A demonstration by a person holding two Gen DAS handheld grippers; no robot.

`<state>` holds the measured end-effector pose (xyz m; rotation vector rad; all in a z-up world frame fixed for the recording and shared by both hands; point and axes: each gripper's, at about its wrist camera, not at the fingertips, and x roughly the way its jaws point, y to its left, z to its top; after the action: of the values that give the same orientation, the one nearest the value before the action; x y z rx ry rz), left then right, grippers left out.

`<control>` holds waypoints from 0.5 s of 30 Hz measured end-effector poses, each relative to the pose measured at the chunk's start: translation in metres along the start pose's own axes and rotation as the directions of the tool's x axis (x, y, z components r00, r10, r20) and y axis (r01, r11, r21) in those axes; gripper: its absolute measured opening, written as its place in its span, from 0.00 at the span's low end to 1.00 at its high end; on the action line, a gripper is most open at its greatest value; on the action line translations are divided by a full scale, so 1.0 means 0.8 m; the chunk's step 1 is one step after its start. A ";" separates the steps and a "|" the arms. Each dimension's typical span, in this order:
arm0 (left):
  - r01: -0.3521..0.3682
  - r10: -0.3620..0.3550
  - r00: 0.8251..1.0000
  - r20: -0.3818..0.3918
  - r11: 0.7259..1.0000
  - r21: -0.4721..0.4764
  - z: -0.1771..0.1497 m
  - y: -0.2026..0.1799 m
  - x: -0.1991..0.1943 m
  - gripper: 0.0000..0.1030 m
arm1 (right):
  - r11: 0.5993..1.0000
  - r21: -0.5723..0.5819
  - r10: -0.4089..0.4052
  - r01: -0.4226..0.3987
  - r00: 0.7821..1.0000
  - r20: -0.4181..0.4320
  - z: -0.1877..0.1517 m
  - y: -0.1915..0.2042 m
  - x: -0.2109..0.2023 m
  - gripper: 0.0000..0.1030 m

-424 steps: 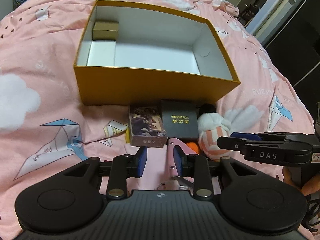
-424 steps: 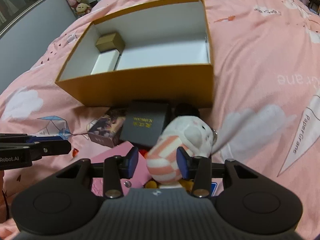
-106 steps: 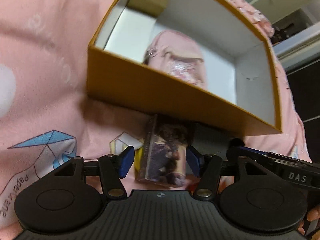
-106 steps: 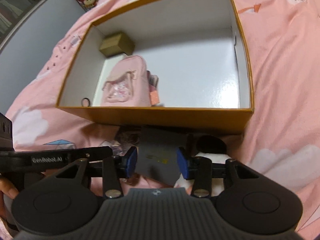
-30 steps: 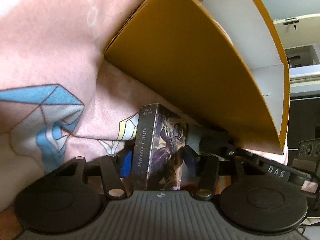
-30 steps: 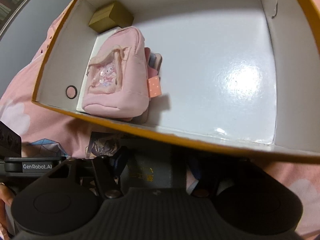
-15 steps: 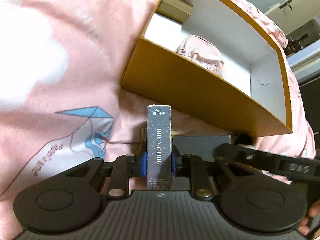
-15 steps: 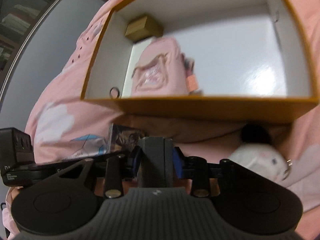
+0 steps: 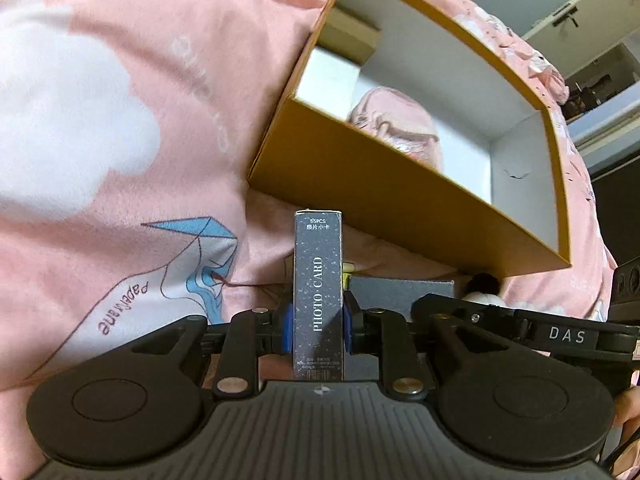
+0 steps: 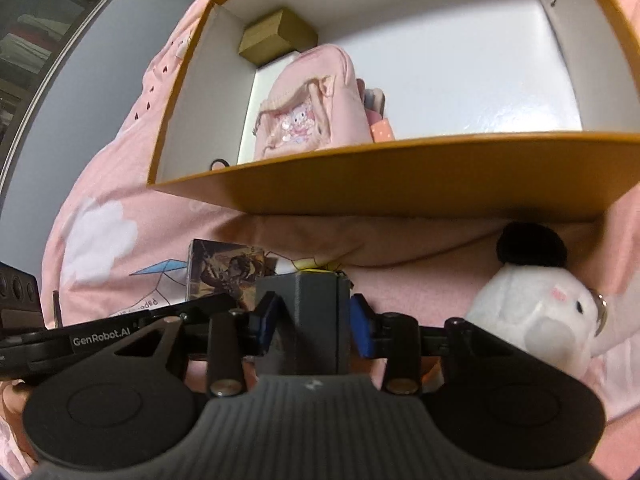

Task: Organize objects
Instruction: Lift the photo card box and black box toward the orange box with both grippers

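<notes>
My left gripper [image 9: 317, 322] is shut on a dark photo card box [image 9: 318, 280], held edge-up above the bed; it also shows in the right wrist view [image 10: 224, 270]. My right gripper [image 10: 314, 322] is shut on a dark grey box [image 10: 310, 320], which also shows in the left wrist view [image 9: 400, 294]. The orange storage box [image 9: 400, 208] with a white inside lies ahead of both grippers, also seen in the right wrist view [image 10: 400, 184]. In it are a pink pouch [image 10: 308, 112], a small gold box [image 10: 276, 36] and a flat white box [image 9: 328, 76].
A white plush toy [image 10: 536, 320] with a black top lies on the pink bedspread [image 9: 120, 120] right of my right gripper, in front of the orange box. Small yellow items [image 10: 312, 266] lie behind the grey box. A cabinet stands at the far left [image 10: 28, 40].
Both grippers have lifted a little with their boxes held. The orange box now sits farther right in the left view and nearer in the right view.
</notes>
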<state>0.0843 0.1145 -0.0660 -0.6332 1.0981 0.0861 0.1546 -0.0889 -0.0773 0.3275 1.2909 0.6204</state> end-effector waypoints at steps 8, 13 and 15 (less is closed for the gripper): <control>0.078 -0.086 0.994 0.063 0.989 0.125 0.005 -0.032 -0.064 0.25 | 0.997 -0.063 0.059 -0.053 0.994 0.096 0.000 0.023 -0.081 0.39; 0.129 -0.156 0.978 0.137 0.975 0.183 0.038 -0.052 -0.101 0.25 | 0.995 -0.077 0.079 -0.063 0.973 0.218 0.017 0.031 -0.140 0.39; 0.131 -0.166 0.970 0.176 0.972 0.195 0.057 -0.058 -0.112 0.25 | 0.995 -0.073 0.081 -0.064 0.960 0.269 0.031 0.030 -0.158 0.39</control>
<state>0.0957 0.1217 0.0437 -0.5288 0.8584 -0.0822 0.1537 -0.1427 0.0423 0.3943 0.9973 0.6529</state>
